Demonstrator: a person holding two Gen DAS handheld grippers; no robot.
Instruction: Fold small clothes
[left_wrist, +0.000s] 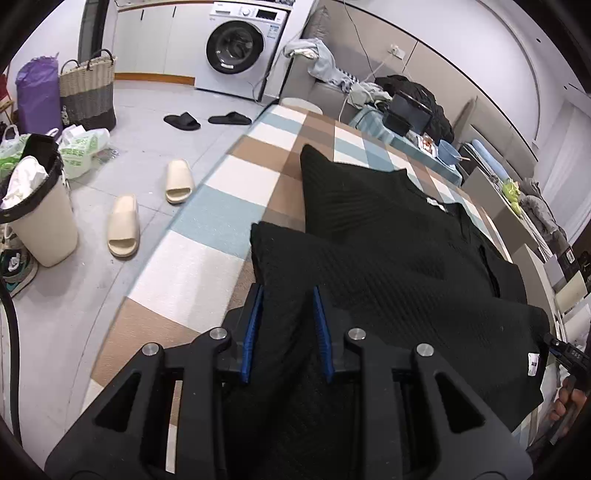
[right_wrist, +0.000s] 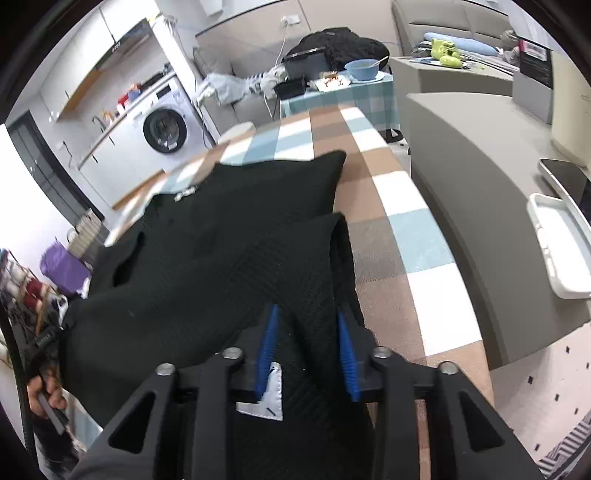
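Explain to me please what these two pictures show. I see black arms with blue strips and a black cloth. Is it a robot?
No robot: a person holds one hand-held gripper per hand, each carrying a wide-angle camera looking along its fingers. One picture comes from the left gripper, the other from the right gripper. The blue strips are the finger pads. A black knitted garment lies on a checked cloth covering the surface. Each gripper has an edge of the garment between its pads, apparently folding it over.
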